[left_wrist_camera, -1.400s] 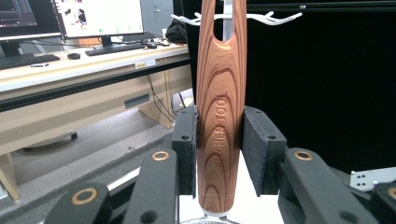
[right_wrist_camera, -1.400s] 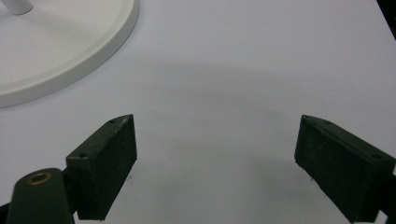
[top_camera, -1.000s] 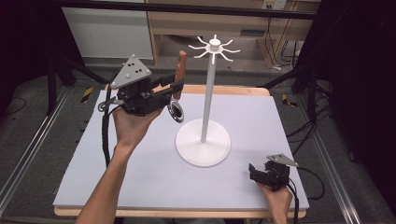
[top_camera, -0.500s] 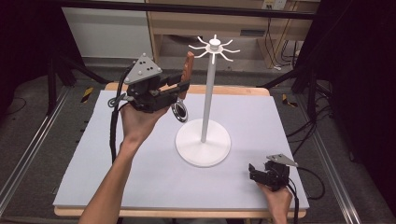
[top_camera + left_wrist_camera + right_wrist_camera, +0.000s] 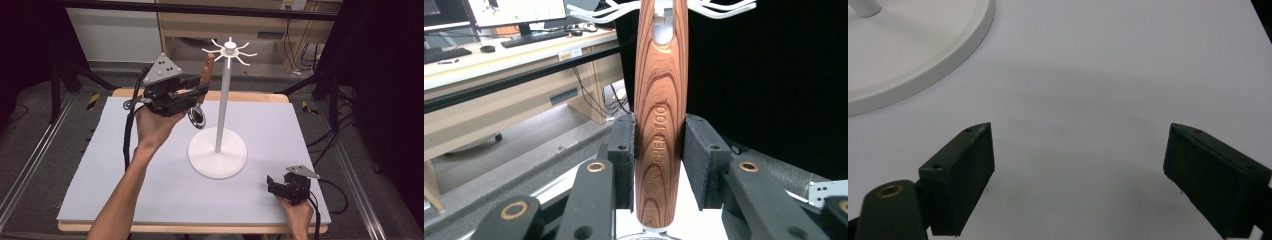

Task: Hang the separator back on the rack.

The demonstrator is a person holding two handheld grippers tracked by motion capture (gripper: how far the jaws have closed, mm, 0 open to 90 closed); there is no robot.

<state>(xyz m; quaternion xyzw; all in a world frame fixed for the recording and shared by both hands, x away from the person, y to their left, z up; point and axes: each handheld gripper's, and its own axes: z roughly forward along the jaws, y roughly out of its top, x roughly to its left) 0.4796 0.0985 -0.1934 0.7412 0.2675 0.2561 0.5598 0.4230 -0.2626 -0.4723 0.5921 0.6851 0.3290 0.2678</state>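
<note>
Left hand-held gripper [image 5: 199,92] pinches wooden-handled utensil [image 5: 659,125] upright, hang-hole just below rack [image 5: 229,50] hooks, above desk [image 5: 100,165] far edge. Right hand-held gripper [image 5: 280,186] spread, empty, near-right corner.

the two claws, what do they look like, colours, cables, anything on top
Both are black. The left claw carries a grey three-cornered plate with small dark dots, and a black cable trails from it along the bare, sleeveless forearm. The right claw has a smaller grey plate and a black cable too. Up close, the jaws are black blocks with screw holes on arms with brass-coloured rivets.
</note>
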